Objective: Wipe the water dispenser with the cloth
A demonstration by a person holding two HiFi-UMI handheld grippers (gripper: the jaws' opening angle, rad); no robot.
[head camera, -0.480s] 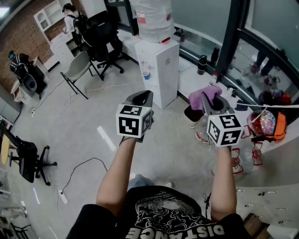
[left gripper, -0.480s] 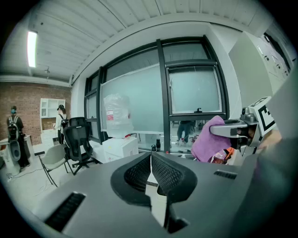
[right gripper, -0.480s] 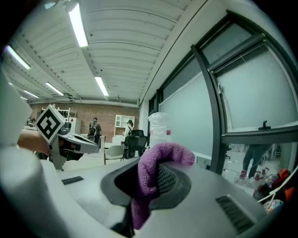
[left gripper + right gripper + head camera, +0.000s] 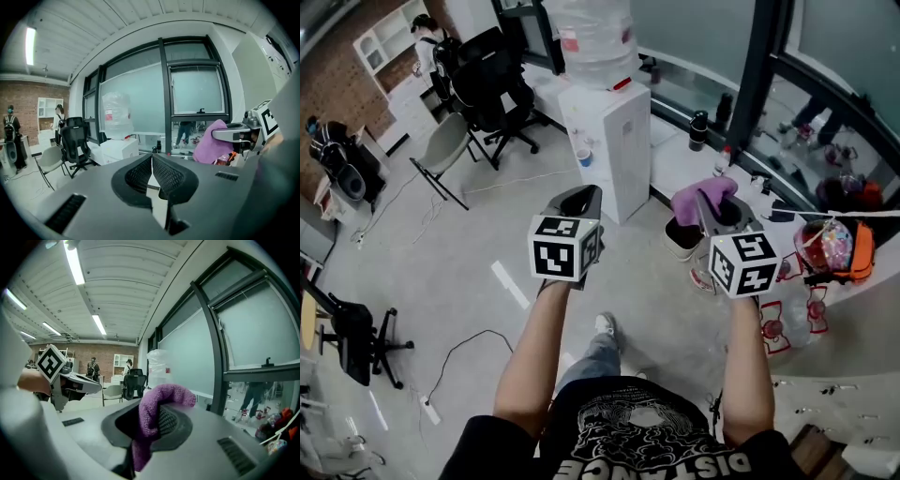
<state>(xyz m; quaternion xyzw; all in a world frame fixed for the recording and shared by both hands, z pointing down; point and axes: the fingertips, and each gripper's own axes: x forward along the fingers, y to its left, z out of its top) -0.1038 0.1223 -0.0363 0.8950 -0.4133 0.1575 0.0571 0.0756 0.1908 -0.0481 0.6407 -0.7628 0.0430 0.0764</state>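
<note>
The white water dispenser (image 4: 609, 141) stands ahead by the window with a clear bottle (image 4: 592, 37) on top; it also shows as the dispenser (image 4: 119, 150) and the dispenser (image 4: 158, 369) far off in both gripper views. My right gripper (image 4: 705, 204) is shut on a purple cloth (image 4: 703, 198), which folds over the jaws as the cloth (image 4: 154, 420). My left gripper (image 4: 584, 197) is shut with nothing between its jaws (image 4: 151, 161). Both are held in the air, well short of the dispenser.
Black office chairs (image 4: 492, 80) and a grey chair (image 4: 441, 150) stand left of the dispenser. A small bin (image 4: 682, 234) sits on the floor at its right. A ledge with bottles (image 4: 703, 127) runs along the window. Cables cross the floor.
I have stepped forward: the dispenser sits slightly left and higher in the head view, and a foot now shows below. Both grippers keep their hold and spacing.
</note>
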